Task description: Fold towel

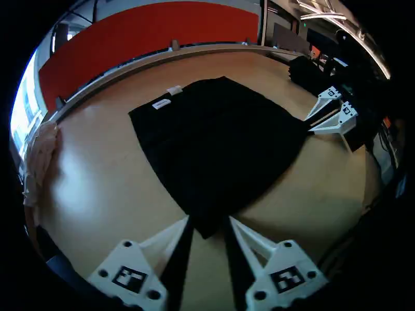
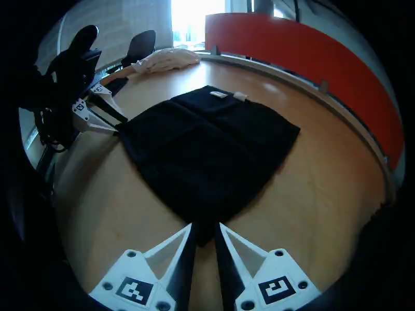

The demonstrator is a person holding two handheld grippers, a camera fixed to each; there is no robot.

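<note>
Two corners are pinched: our left gripper [image 1: 209, 222] and right gripper [image 2: 205, 227] each clamp one of the towel [image 1: 218, 145], lying flat on the table [image 1: 104, 181]. We judge it soft, light, floppy; corners give the surest hold.

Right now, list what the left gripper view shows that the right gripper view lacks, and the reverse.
Left gripper view: ceiling light strips and a dark bundle. Right gripper view: black office chairs. Both: the black towel on the wooden table, the red partition, a pale cloth heap, and the left tongs and right tongs each clamping a towel corner.
</note>
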